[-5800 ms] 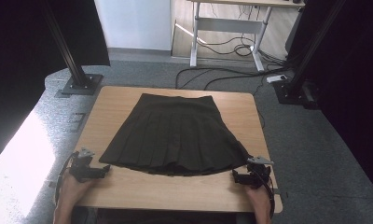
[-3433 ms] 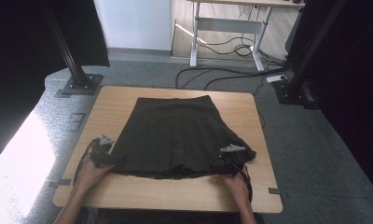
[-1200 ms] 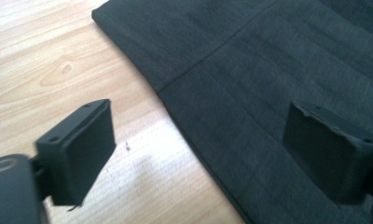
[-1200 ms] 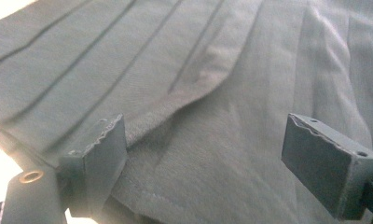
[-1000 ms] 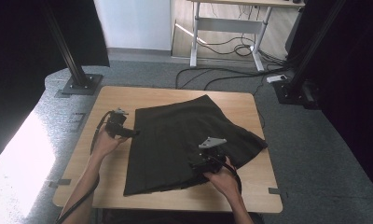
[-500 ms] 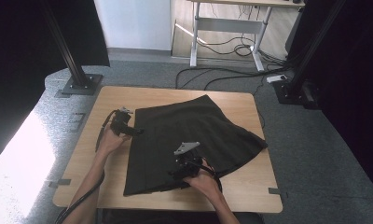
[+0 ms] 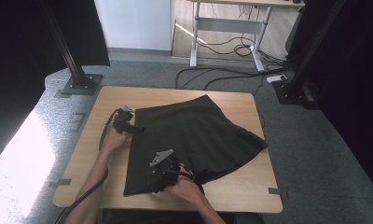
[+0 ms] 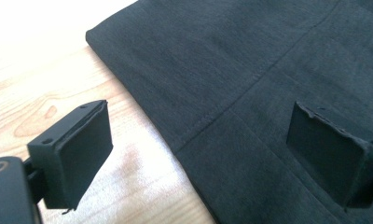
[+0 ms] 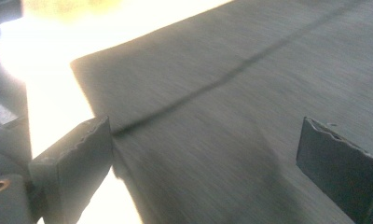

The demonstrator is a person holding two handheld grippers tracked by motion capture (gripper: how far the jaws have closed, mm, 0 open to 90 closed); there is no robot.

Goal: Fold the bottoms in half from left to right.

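Note:
A black pleated skirt lies on the wooden table, its left part folded into a long straight strip toward the front edge. My left gripper is at the skirt's upper left edge, open. In the left gripper view one pad hangs over wood and the other over the skirt. My right gripper hovers over the near left part of the skirt. Its jaws have just been opening and hold nothing. In the right gripper view the cloth lies below both pads.
Black frame posts stand on feet on the floor at the back left and back right. Cables run over the grey floor behind the table. A desk stands farther back.
My right gripper has moved left and toward the front edge across the skirt. The left gripper has dropped a little at the skirt's upper left edge. The skirt lies as before.

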